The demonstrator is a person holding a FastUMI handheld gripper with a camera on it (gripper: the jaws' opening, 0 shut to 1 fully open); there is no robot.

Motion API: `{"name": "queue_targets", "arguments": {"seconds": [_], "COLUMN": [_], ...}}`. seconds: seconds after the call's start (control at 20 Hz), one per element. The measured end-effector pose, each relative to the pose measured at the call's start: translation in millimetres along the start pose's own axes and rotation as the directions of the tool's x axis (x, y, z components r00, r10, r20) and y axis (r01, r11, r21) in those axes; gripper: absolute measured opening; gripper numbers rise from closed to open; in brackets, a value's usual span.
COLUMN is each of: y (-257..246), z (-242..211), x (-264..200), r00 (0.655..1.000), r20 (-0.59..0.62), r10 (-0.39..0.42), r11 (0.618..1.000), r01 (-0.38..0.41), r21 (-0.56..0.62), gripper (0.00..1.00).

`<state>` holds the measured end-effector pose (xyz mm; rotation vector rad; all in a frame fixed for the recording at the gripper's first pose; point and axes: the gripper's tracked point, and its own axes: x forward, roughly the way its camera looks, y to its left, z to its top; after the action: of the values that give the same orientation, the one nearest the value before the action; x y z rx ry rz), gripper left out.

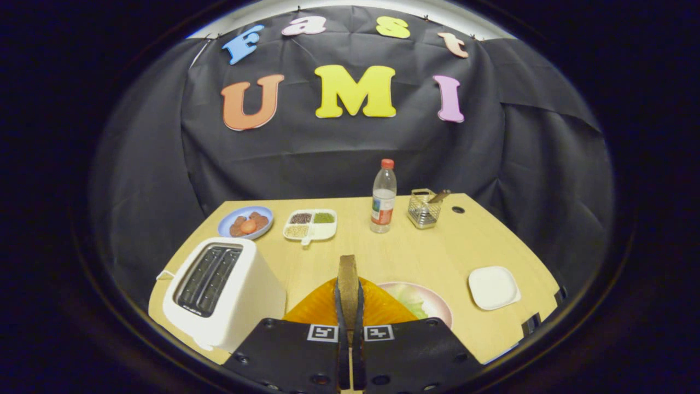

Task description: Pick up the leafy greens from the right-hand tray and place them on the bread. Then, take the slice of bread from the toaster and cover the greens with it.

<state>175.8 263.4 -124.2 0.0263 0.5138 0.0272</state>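
the white two-slot toaster (227, 293) stands just left of the tongs (348, 306), its slots dark; no writing can be read on it. beyond it, further from the fingers, a blue plate (245, 221) carries brown pieces and something orange, and beside that a white divided dish (310, 225) holds dark, green and pale contents in separate compartments.

the tongs are drawn narrow, both black fingers (339, 323) pressed against a slice of bread (347, 287) that stands upright on edge between them, its brown crust facing the camera (the flat faces are hidden by the fingers). each finger base carries a square black-and-white marker; these are patterns, not words.

directly under and just beyond the fingertips lies an orange ribbed tray (377, 306). touching its right side from this angle is a pinkish plate (435, 303) with pale green leafy greens (410, 301) on it, partly hidden behind the right finger block.

straight ahead and well beyond stands a clear bottle (383, 197) with a red cap; its label is too small to read. right of it is a wire mesh basket (424, 210) with a handle poking out. nearer, well right of the fingers, sits a small white square dish (494, 287) on the wooden table (415, 251).
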Motion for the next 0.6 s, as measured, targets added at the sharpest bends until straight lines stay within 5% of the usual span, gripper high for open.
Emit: {"name": "queue_targets", "arguments": {"seconds": [0.6], "y": [-42.2], "z": [-34.4], "x": [21.0], "r00": [0.999], "r20": [-0.032], "r10": [0.018], "r11": [0.998], "r01": [-0.016], "r21": [0.058], "gripper": [0.05]}}
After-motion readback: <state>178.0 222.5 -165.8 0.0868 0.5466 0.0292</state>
